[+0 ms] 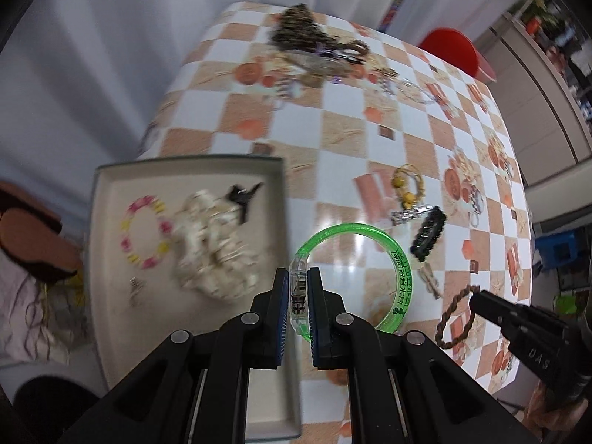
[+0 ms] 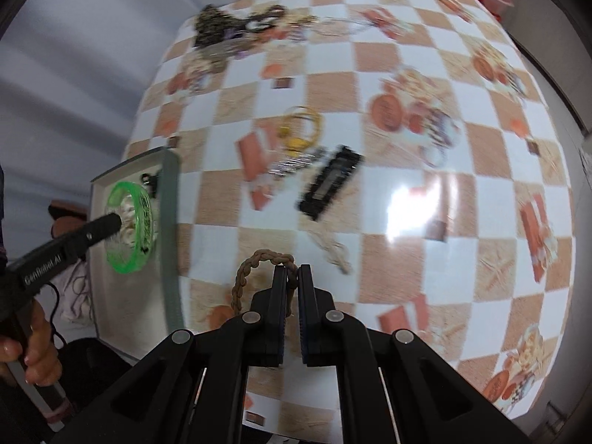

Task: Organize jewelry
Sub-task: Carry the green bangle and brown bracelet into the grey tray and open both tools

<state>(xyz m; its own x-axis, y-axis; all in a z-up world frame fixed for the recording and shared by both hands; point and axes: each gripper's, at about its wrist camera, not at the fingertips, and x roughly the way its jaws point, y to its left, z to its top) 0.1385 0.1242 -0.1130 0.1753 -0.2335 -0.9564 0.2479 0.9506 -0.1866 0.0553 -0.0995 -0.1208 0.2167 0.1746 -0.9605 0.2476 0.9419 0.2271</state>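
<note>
My left gripper (image 1: 299, 277) is shut on a green translucent bangle (image 1: 392, 255), holding it above the table beside the right wall of a grey tray (image 1: 111, 185). The tray holds a pink-and-yellow bead bracelet (image 1: 144, 231), a cream scrunchie (image 1: 214, 248) and a black clip (image 1: 242, 199). My right gripper (image 2: 292, 272) is shut on a brown braided loop (image 2: 255, 262), also seen in the left wrist view (image 1: 453, 318). The bangle (image 2: 131, 233) and left gripper (image 2: 111, 224) show over the tray (image 2: 168, 222) in the right wrist view.
On the checkered tablecloth lie a yellow bead bracelet (image 1: 407, 185), a silver clip (image 1: 410, 214), a black barrette (image 1: 429, 233) and a small beige clip (image 1: 431, 281). A heap of chains and jewelry (image 1: 310, 40) lies at the far edge. A red stool (image 1: 455, 51) stands behind the table.
</note>
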